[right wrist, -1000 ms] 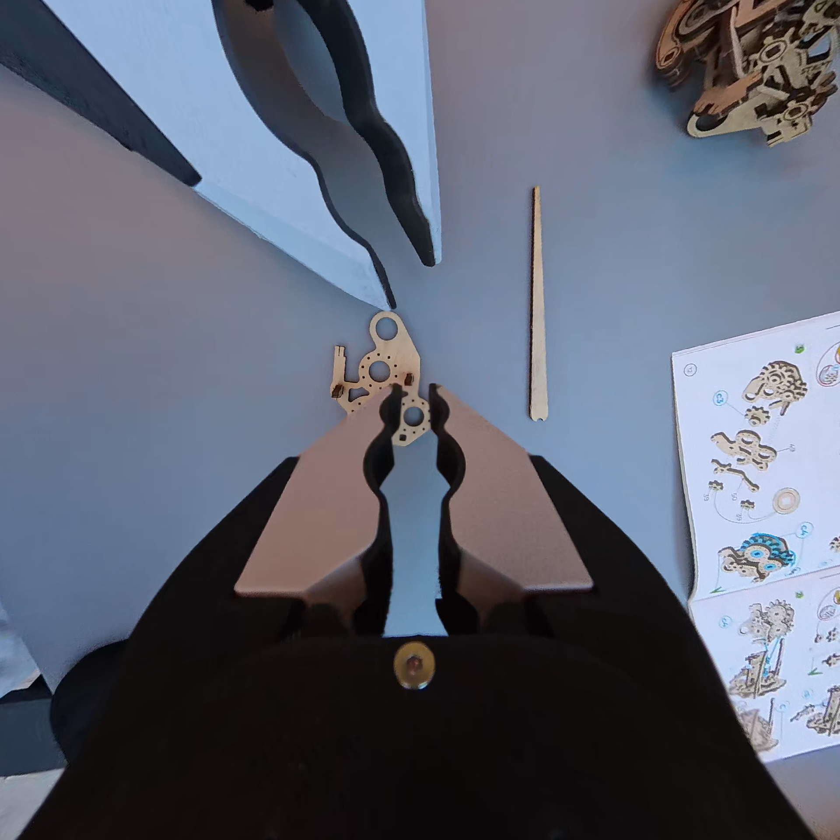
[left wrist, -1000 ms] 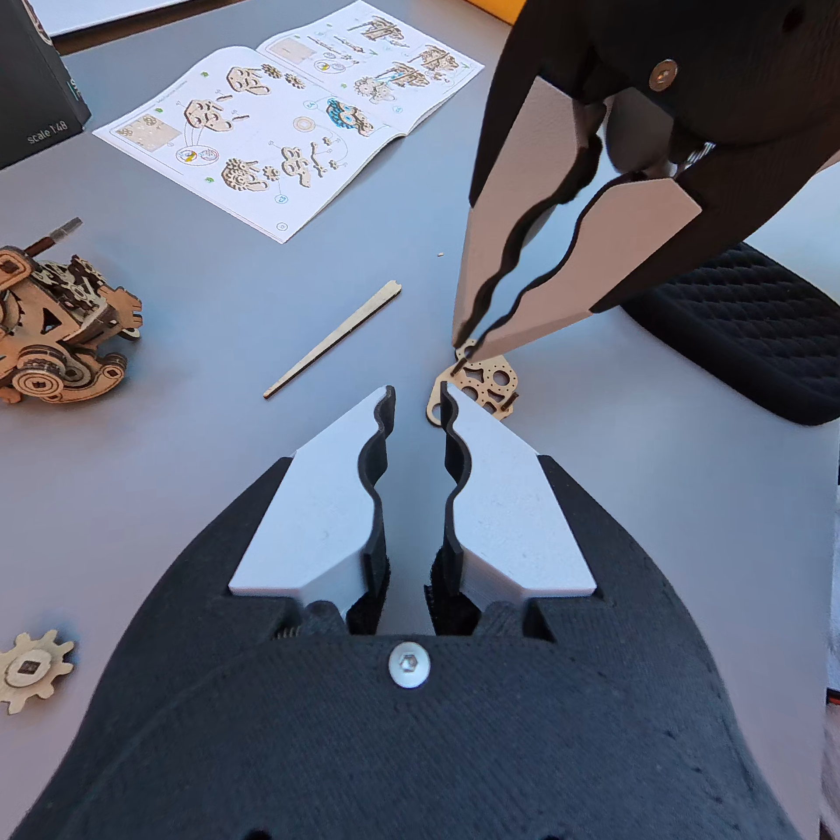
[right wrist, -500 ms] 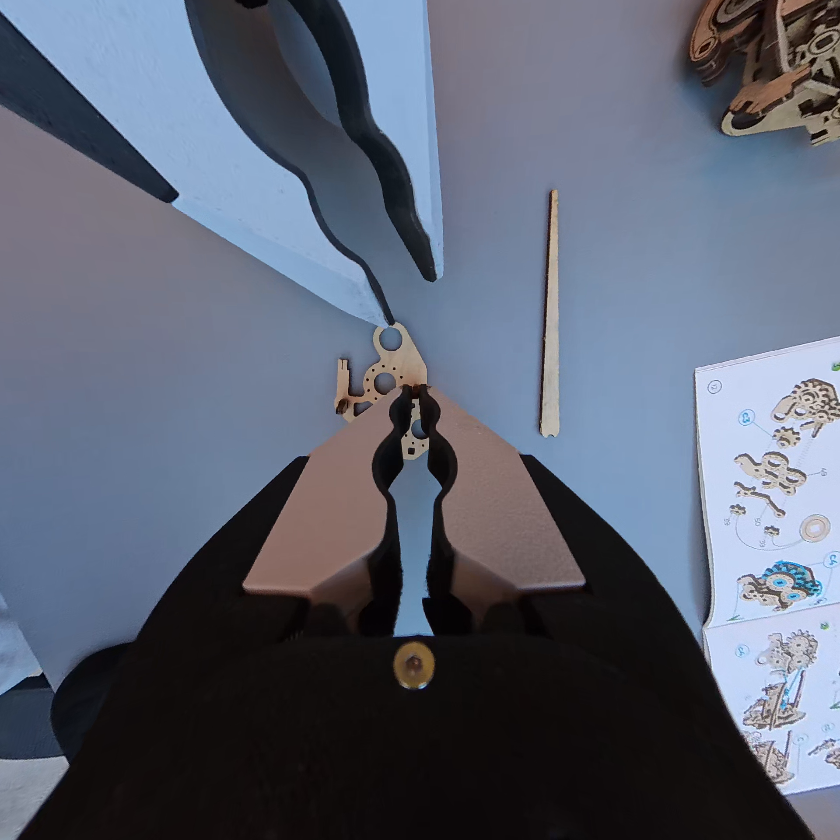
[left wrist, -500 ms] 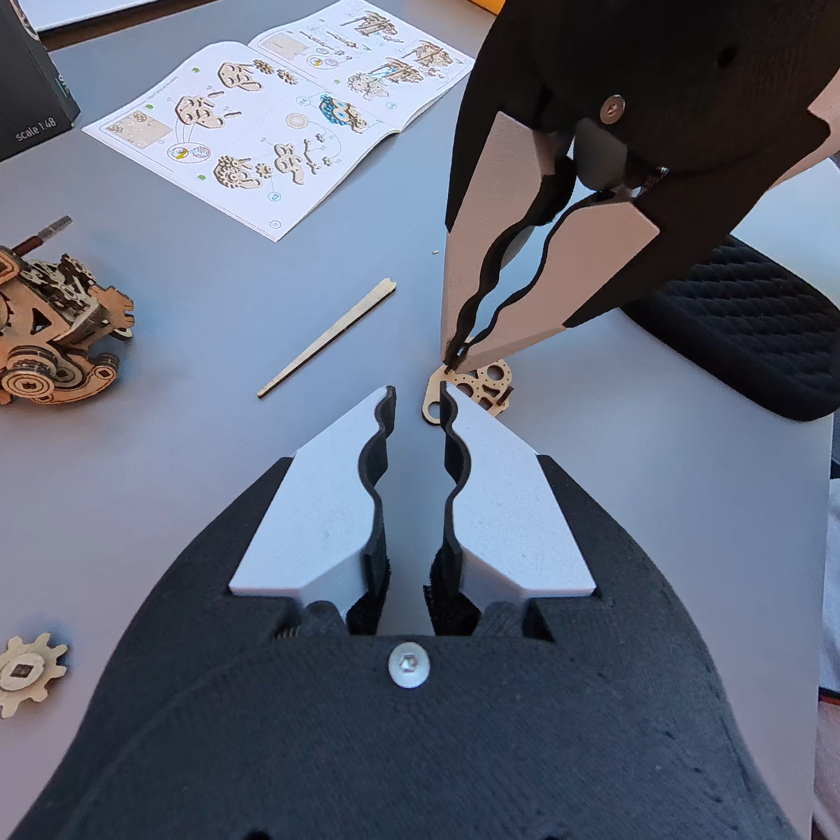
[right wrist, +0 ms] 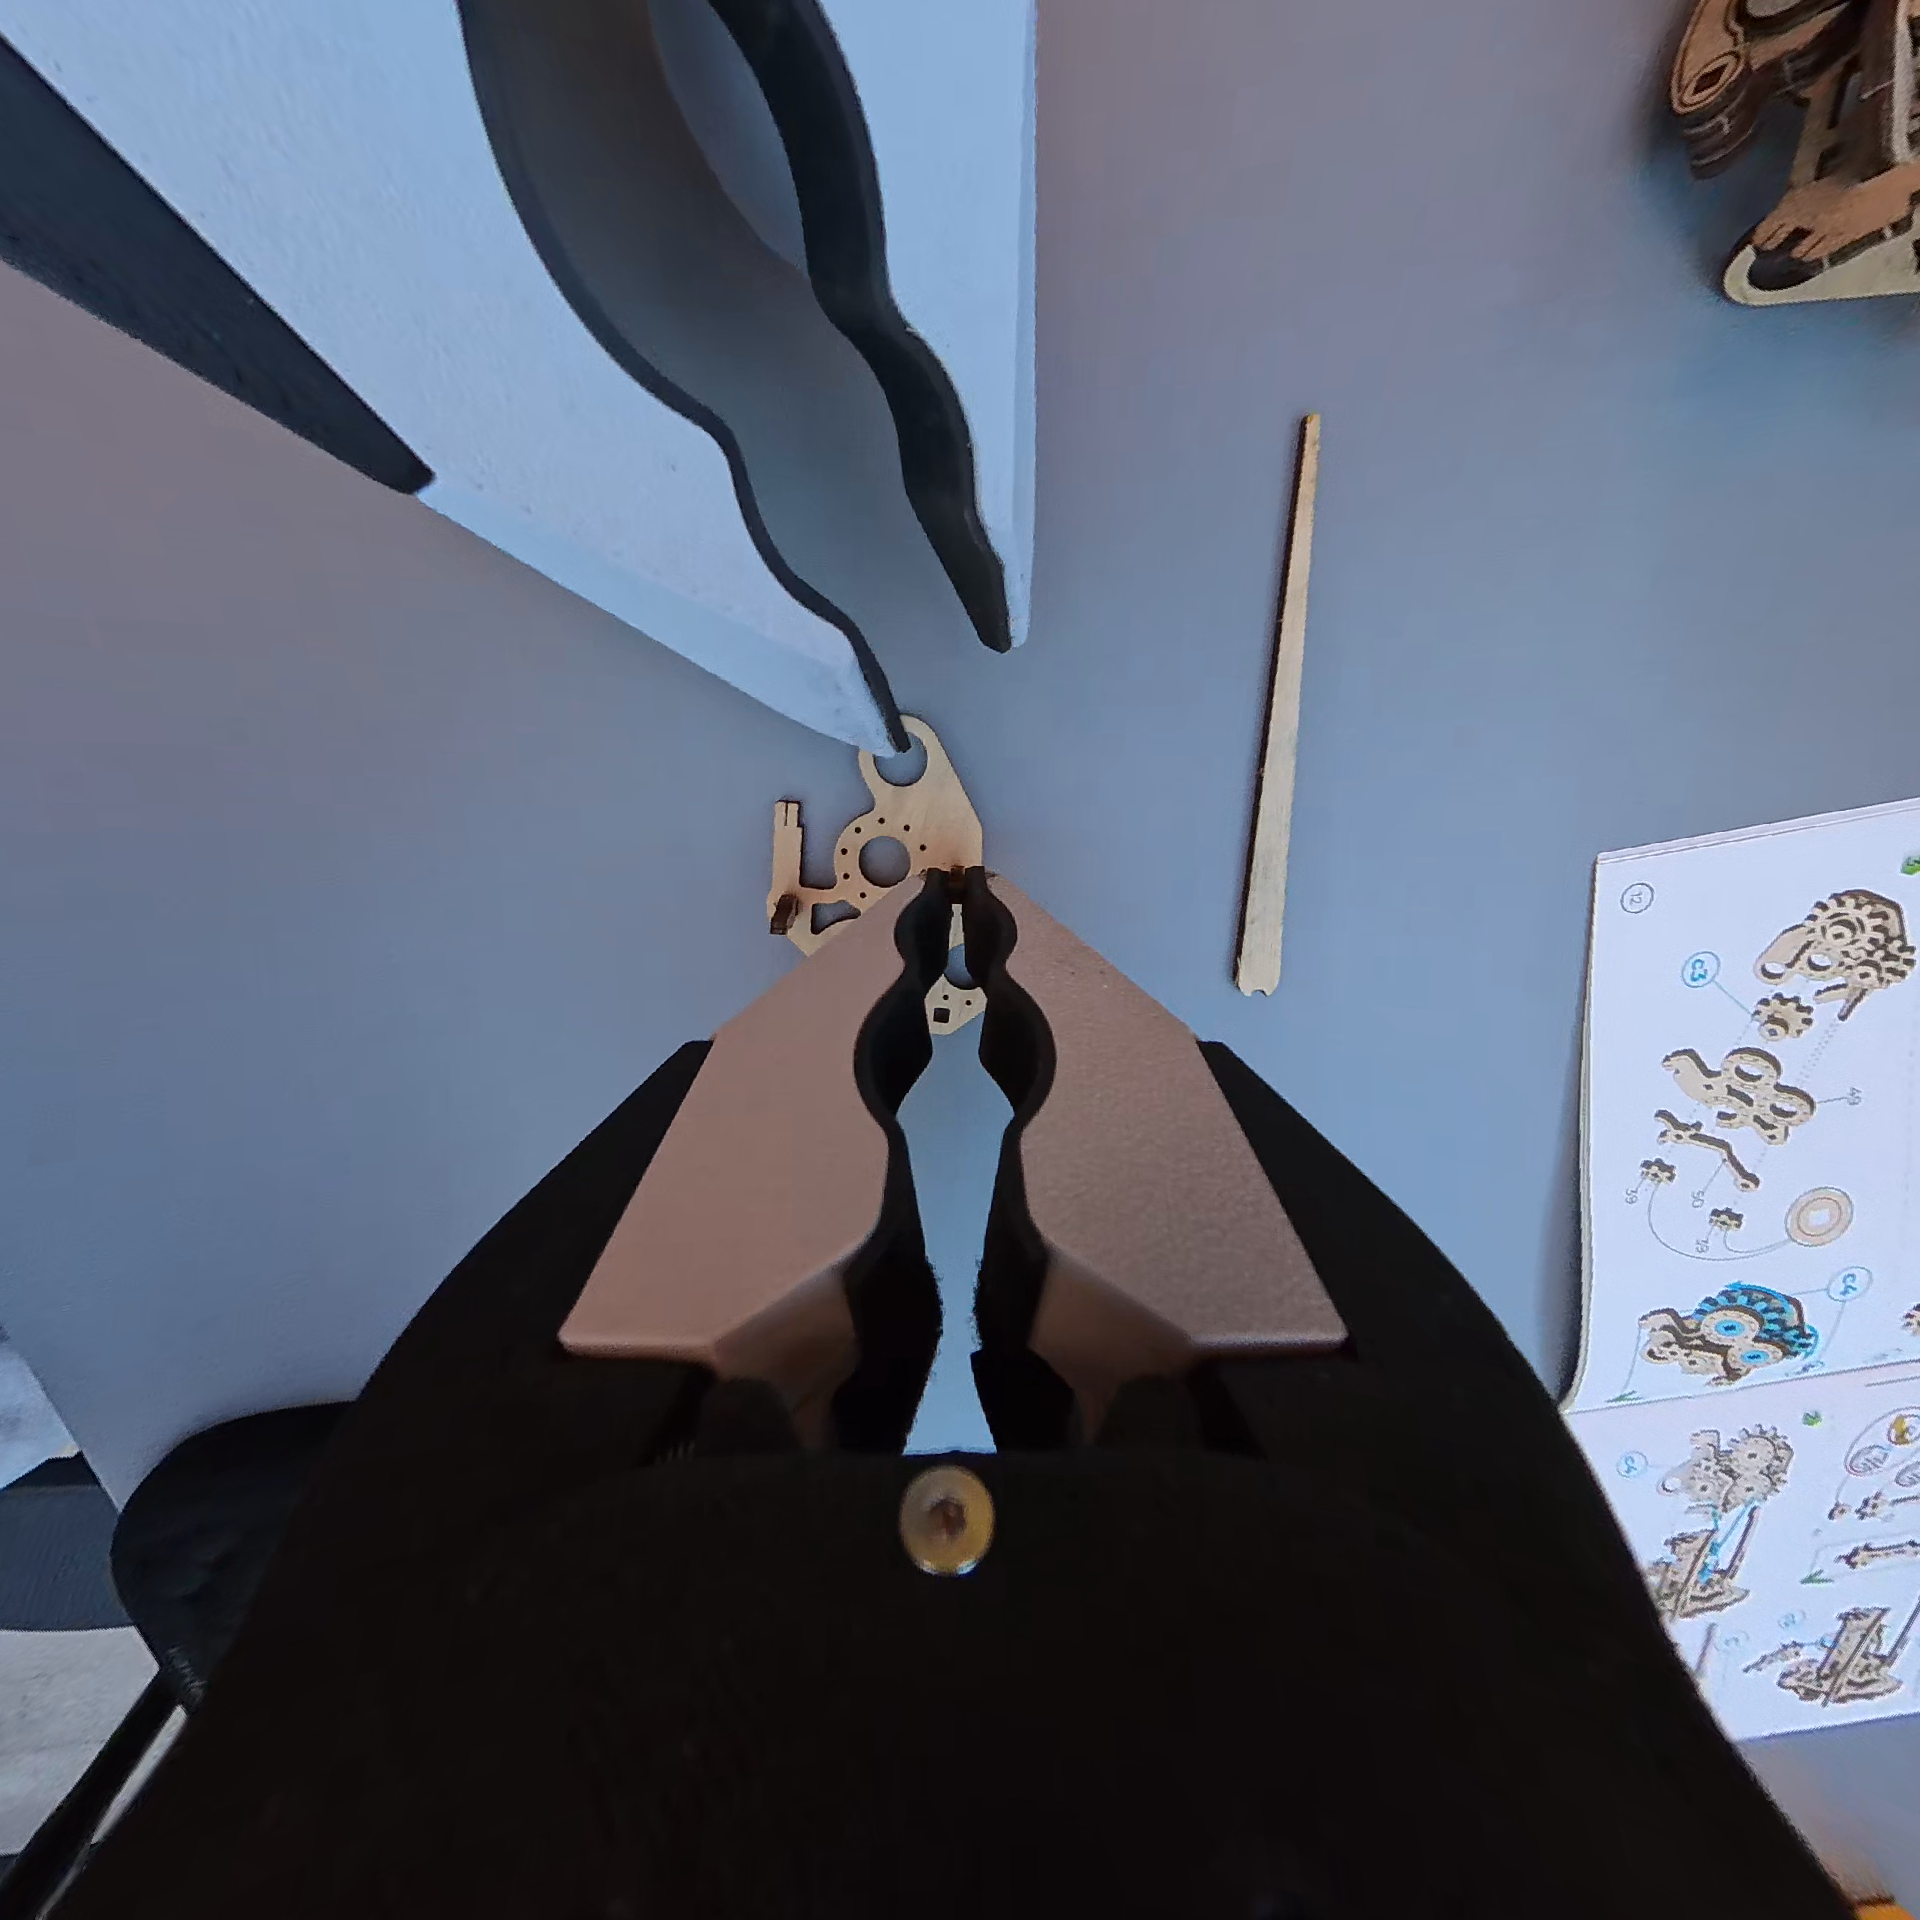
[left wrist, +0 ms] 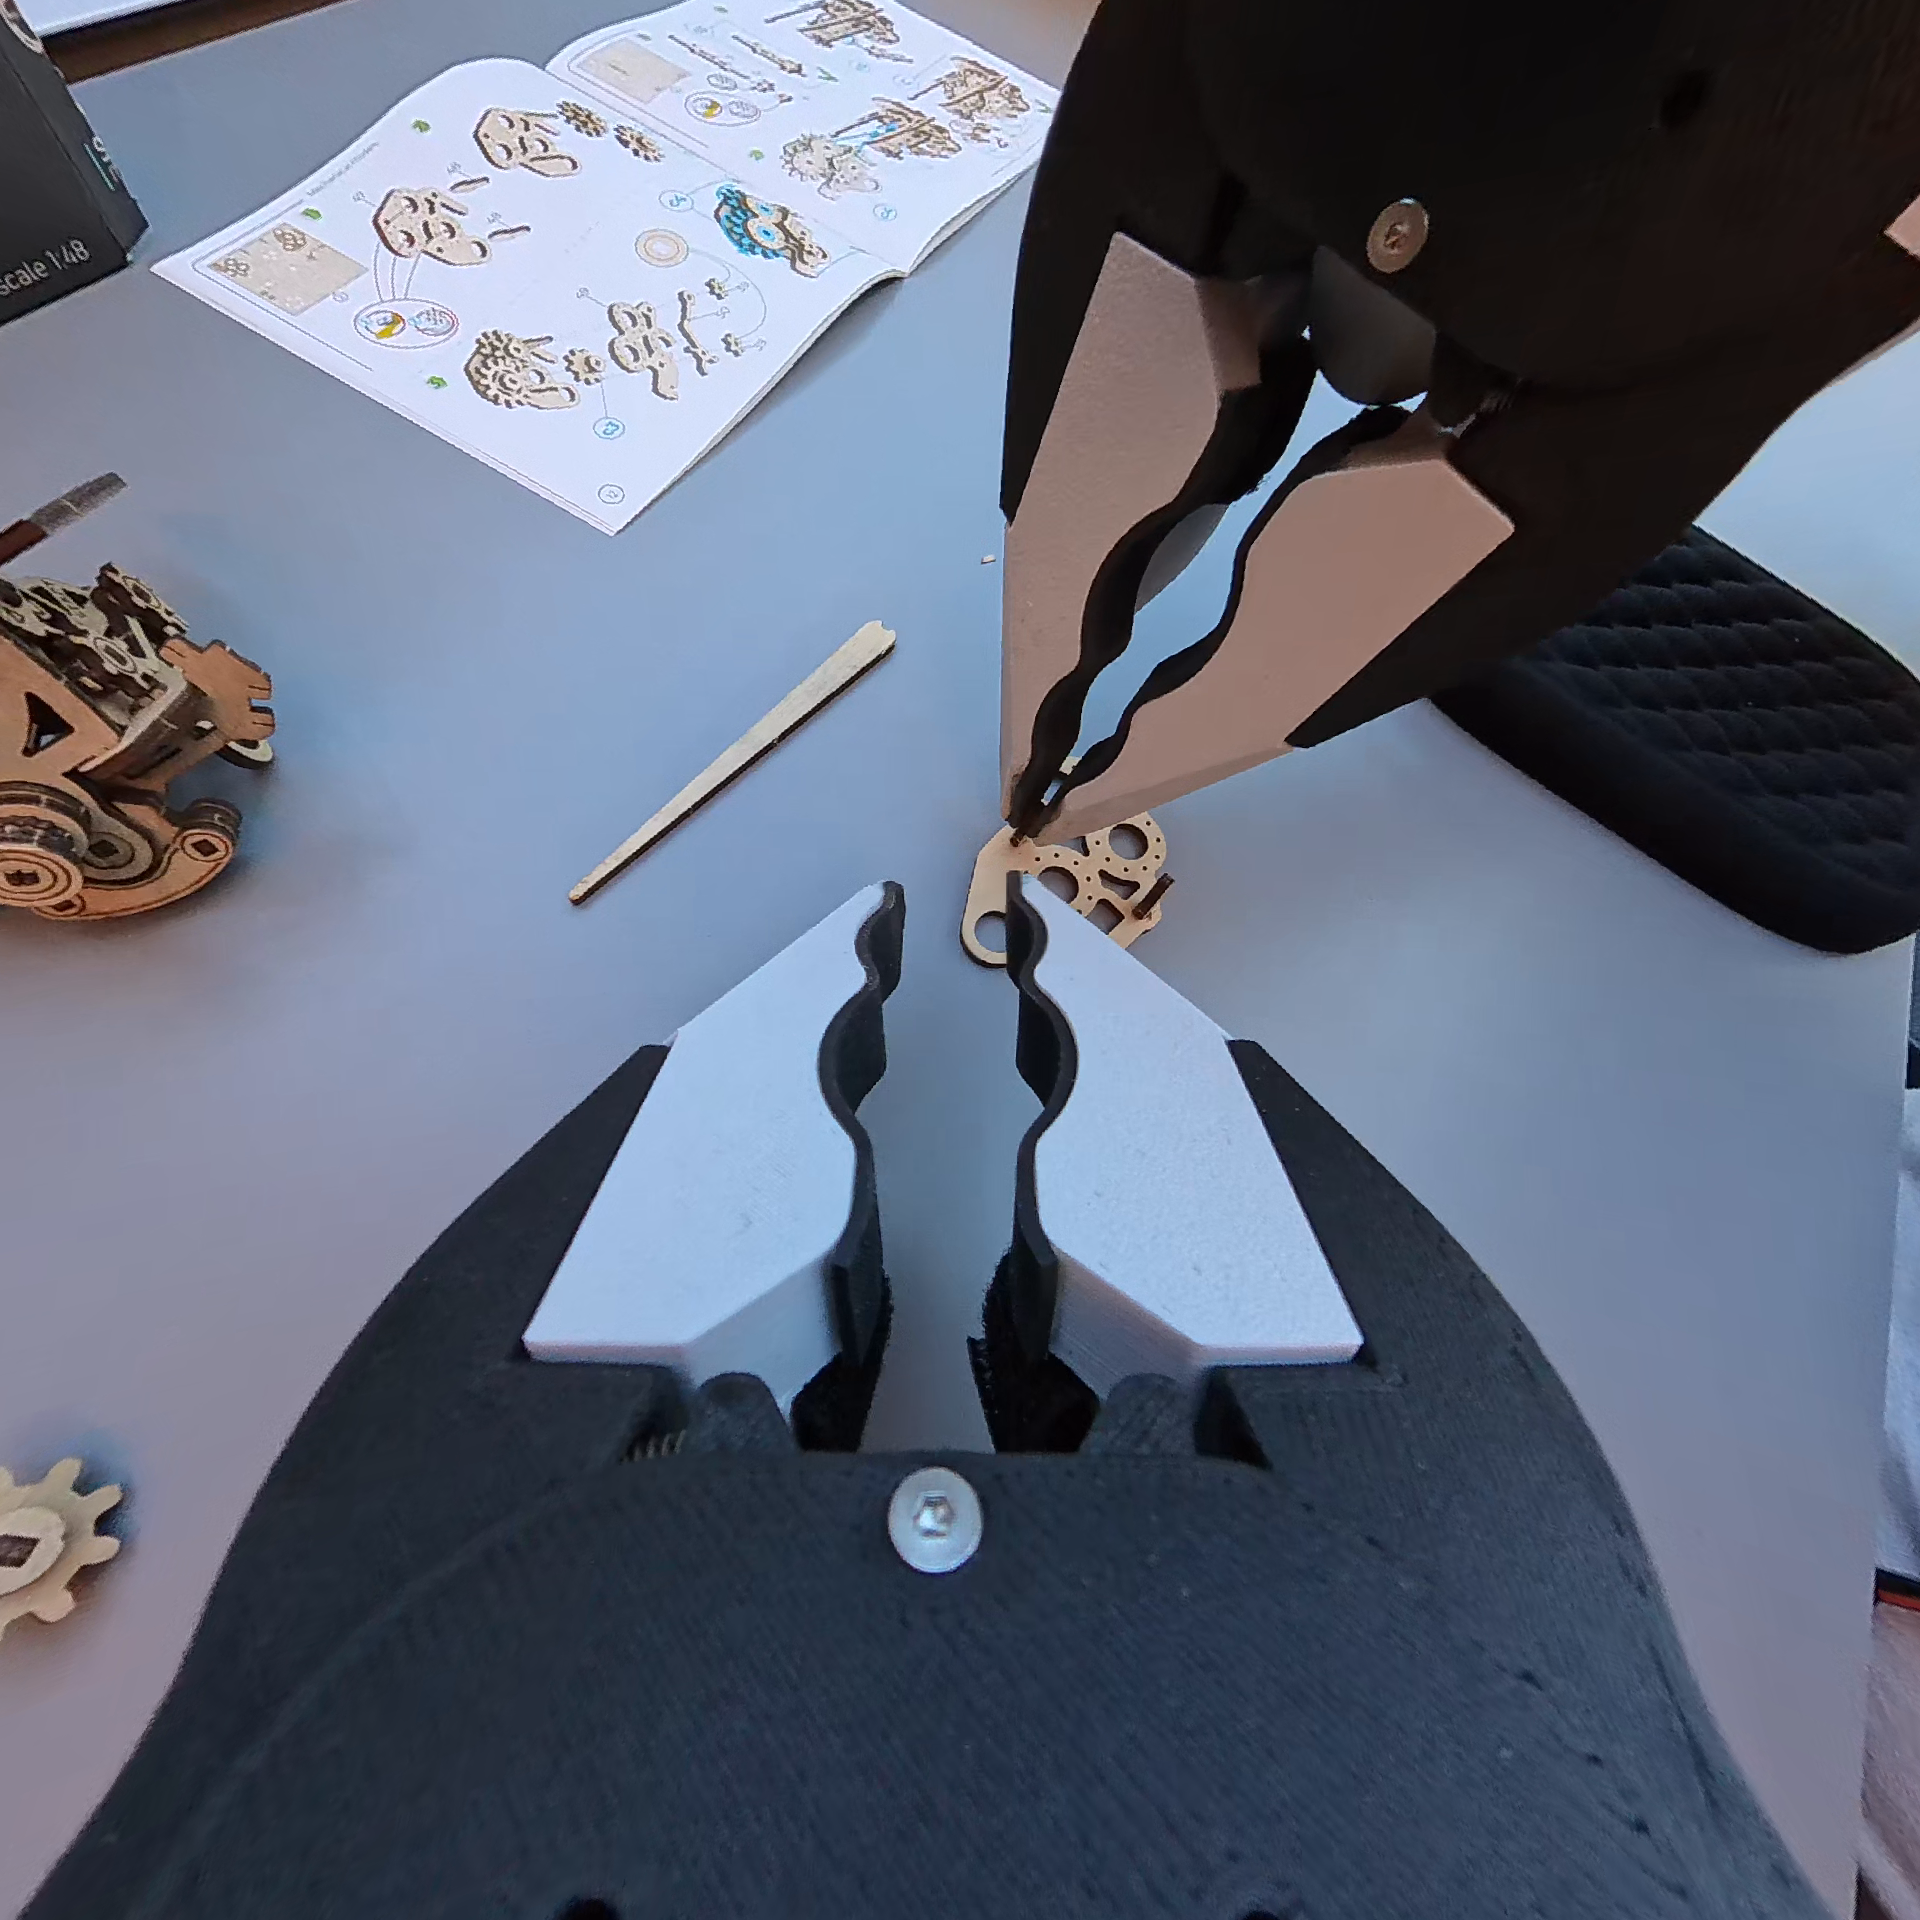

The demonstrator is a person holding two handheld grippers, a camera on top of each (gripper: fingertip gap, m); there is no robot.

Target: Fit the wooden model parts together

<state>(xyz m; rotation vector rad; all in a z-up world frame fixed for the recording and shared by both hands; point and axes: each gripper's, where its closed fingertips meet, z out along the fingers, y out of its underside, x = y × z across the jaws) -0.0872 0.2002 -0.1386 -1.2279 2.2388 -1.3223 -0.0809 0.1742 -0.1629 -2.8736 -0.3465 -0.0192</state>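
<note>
A flat wooden plate (left wrist: 1103, 871) with round holes lies on the grey table (left wrist: 416, 1039); it also shows in the right wrist view (right wrist: 920, 816). My right gripper (right wrist: 956, 881), with brown fingers, comes down on it from the upper right in the left wrist view (left wrist: 1023, 826). Its tips are pinched on a small dark peg standing at the plate's edge. My left gripper (left wrist: 954, 899), with pale fingers, is open by a narrow gap and empty. One of its fingertips (right wrist: 883, 732) rests on the plate's ring end.
A thin wooden stick (left wrist: 732, 764) lies left of the plate. An open instruction booklet (left wrist: 623, 260) is behind it. A part-built wooden model (left wrist: 104, 748) and a loose gear (left wrist: 42, 1538) are at the left, a black box (left wrist: 52, 156) at the far left, and a black padded cushion (left wrist: 1714, 748) at the right. The left gripper's tips are roughly 4 centimetres from the right gripper's. The thin wooden stick (left wrist: 732, 764) sits 6 centimetres or so from the ends of my left fingers. The right camera catches it too, in the right wrist view (right wrist: 1280, 704).
My right gripper's fingers have closed from a clear gap to a pinch and slid forward over the plate. The left fingertip now touches the plate's ring end.
</note>
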